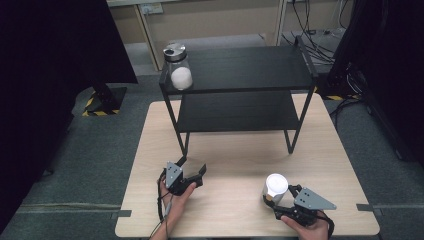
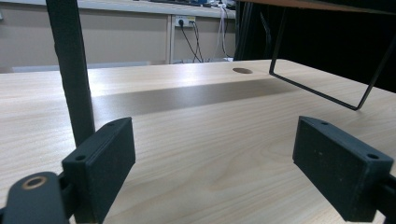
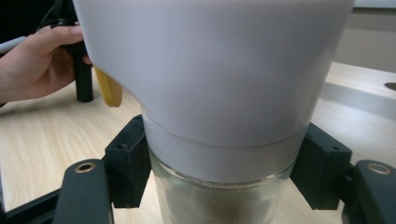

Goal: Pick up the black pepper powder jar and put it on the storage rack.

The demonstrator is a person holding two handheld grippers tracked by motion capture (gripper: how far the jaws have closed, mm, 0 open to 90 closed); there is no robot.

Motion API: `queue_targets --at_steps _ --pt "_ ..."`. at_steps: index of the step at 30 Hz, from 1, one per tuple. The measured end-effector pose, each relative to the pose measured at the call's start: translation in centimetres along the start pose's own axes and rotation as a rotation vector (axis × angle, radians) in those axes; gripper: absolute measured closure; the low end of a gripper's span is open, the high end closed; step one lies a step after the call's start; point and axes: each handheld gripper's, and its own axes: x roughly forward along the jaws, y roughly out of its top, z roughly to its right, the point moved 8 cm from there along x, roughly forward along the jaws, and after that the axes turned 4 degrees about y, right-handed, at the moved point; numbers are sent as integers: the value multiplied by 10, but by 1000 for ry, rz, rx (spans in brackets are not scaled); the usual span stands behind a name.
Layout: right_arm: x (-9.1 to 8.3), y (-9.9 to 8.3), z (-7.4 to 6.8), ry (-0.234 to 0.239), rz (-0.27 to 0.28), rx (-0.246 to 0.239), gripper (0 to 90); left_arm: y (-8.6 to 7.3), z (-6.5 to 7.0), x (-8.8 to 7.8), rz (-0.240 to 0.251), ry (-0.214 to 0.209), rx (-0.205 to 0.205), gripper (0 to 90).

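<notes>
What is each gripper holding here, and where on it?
The right gripper clamps the white-capped jar at the cap's lower band. The left gripper holds nothing.

I see a glass jar (image 1: 274,192) with a wide white lid (image 3: 210,70) standing upright on the wooden table, at about five o'clock from the table's centre, near the front edge. My close-up shows the lid flaring upward above a clear glass body (image 3: 219,200) holding something brownish and grainy.

Both grippers, left gripper (image 1: 192,170) and right gripper (image 1: 280,197), are black with blocky screw-holed jaws and grey triangular plates.
</notes>
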Motion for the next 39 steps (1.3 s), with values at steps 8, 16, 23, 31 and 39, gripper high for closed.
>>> queue_targets --at_steps 8,16,23,31,39 --pt "-8 11 6 -69 54 11 307 0 0 0 -1 0 -1 122" --pt "-15 35 7 -147 152 12 307 0 0 0 1 1 -4 123" --pt "-7 60 7 -188 222 -10 307 0 -1 0 0 1 -12 123" --pt "10 72 5 -189 236 -8 308 0 -1 0 1 0 -12 123" --pt "19 84 4 -221 258 -9 308 0 -1 0 1 0 -14 123"
